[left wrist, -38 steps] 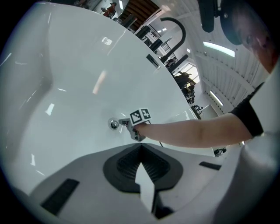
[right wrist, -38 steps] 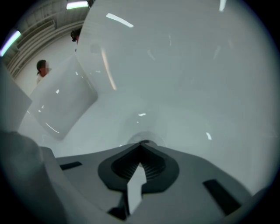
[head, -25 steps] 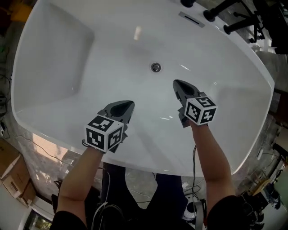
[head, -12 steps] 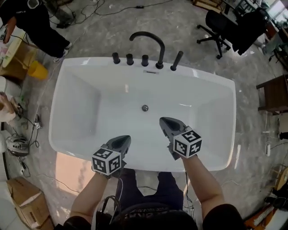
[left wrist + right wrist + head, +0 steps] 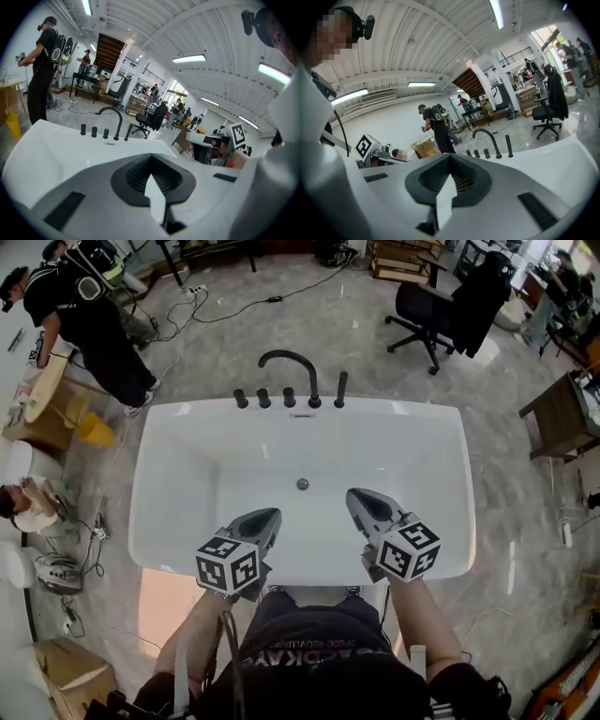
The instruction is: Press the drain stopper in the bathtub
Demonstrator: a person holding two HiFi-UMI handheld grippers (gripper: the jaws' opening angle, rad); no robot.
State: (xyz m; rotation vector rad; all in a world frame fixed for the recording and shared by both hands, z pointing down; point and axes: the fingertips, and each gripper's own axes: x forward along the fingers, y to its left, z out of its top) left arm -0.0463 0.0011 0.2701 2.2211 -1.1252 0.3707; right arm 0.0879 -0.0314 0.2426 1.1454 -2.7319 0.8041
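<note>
Both your grippers hang over the near side of the white bathtub [image 5: 187, 474], above its near rim. Your left gripper [image 5: 272, 514] and right gripper [image 5: 353, 494] point toward the far wall of the tub and neither touches it.

Only the head view shows the drain stopper [image 5: 302, 484]. It is a small round metal disc in the middle of the tub floor, on the side nearer the black faucet [image 5: 286, 367]. It lies ahead of the two gripper tips and between their lines, closer to your right one, and apart from both.

The gripper views look level across the tub rim into the room.
- **Left gripper view:** the jaws of your left gripper [image 5: 151, 157] are closed, with the tips meeting and nothing between the dark ribbed pads. Past them you see the faucet [image 5: 112, 119], an office chair [image 5: 152, 119], and your right gripper's marker cube [image 5: 237, 134] off to the right.
- **Right gripper view:** the jaws of your right gripper [image 5: 450, 157] are likewise closed on nothing. Beyond them are the faucet [image 5: 487, 138] and your left gripper's marker cube [image 5: 363, 146] at the left.

A standing person in black [image 5: 89, 320] is well off to the tub's far left. The same person shows in the left gripper view [image 5: 40, 75] and the right gripper view [image 5: 436, 126].
</note>
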